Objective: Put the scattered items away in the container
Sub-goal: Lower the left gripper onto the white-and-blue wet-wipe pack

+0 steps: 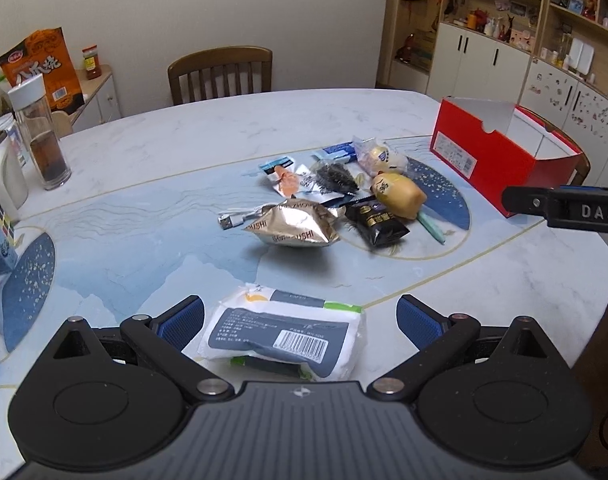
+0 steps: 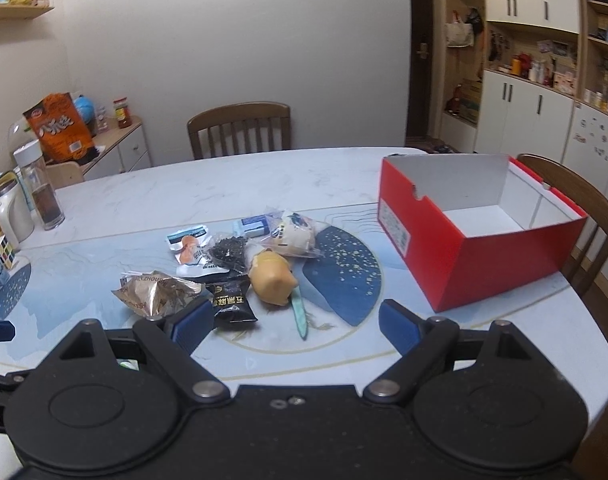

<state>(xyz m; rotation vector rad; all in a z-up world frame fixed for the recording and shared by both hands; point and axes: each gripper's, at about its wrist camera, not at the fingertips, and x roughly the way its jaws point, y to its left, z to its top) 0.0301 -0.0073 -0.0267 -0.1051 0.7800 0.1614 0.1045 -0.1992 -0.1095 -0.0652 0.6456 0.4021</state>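
Left gripper (image 1: 300, 322) is hovering at the table's (image 1: 184, 136) near edge, jaws standing wide apart either side of a white tissue pack (image 1: 282, 334), pads not touching it. Mid-table the scattered items are sitting bunched: gold foil bag (image 1: 292, 224), black sachet (image 1: 376, 224), yellow toy (image 1: 398, 196). Right gripper (image 2: 294, 322) is hanging spread wide, gripping nothing. Red box (image 2: 480, 232) is sitting empty near the table's right edge

Both wrist views look steeply down, sharing the table (image 1: 184, 152).
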